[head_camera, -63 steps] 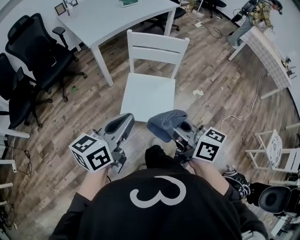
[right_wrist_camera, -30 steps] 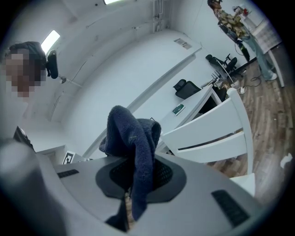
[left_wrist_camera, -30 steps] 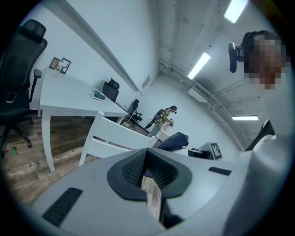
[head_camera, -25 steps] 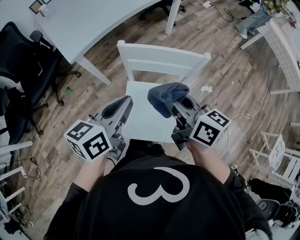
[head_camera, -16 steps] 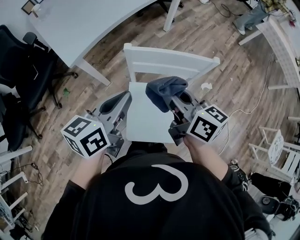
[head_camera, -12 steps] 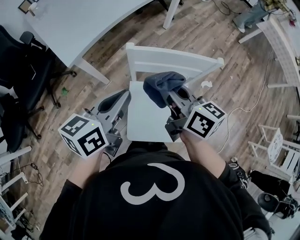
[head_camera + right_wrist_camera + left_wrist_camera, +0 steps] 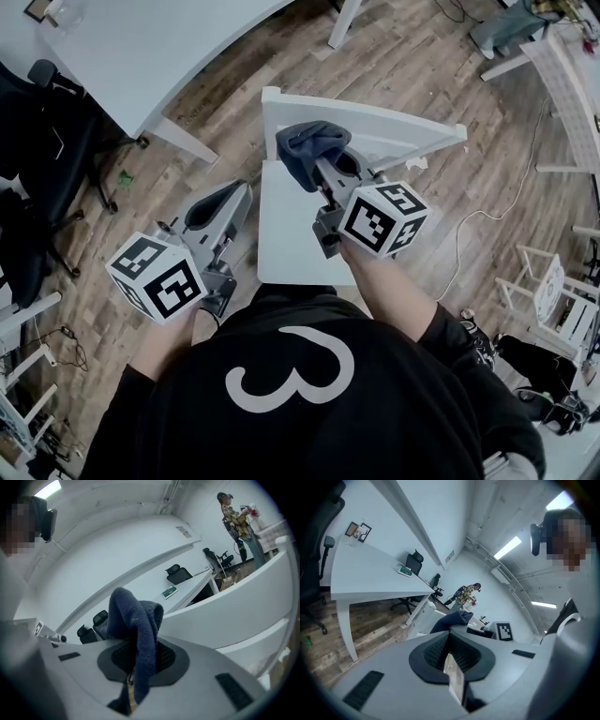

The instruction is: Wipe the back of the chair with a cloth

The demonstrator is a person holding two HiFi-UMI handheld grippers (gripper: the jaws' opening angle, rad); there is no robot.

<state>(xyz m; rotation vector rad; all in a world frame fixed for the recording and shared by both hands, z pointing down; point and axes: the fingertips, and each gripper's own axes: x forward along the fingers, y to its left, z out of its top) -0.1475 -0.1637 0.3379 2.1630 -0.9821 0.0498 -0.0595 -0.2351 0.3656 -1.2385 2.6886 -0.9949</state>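
My right gripper (image 7: pixel 321 172), clenched on the cloth (image 7: pixel 307 145), has moved forward to the chair (image 7: pixel 403 136) back; wiping can begin. My left gripper (image 7: pixel 220 202) stays closed, empty.

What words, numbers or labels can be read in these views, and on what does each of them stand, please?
"3": large white numeral on the person's black top.
The marker cube on the left gripper and the marker cube on the right gripper: square patterns, no letters.
The wall label: too small to read.
The green booklet on the white table: print too blurred to read.
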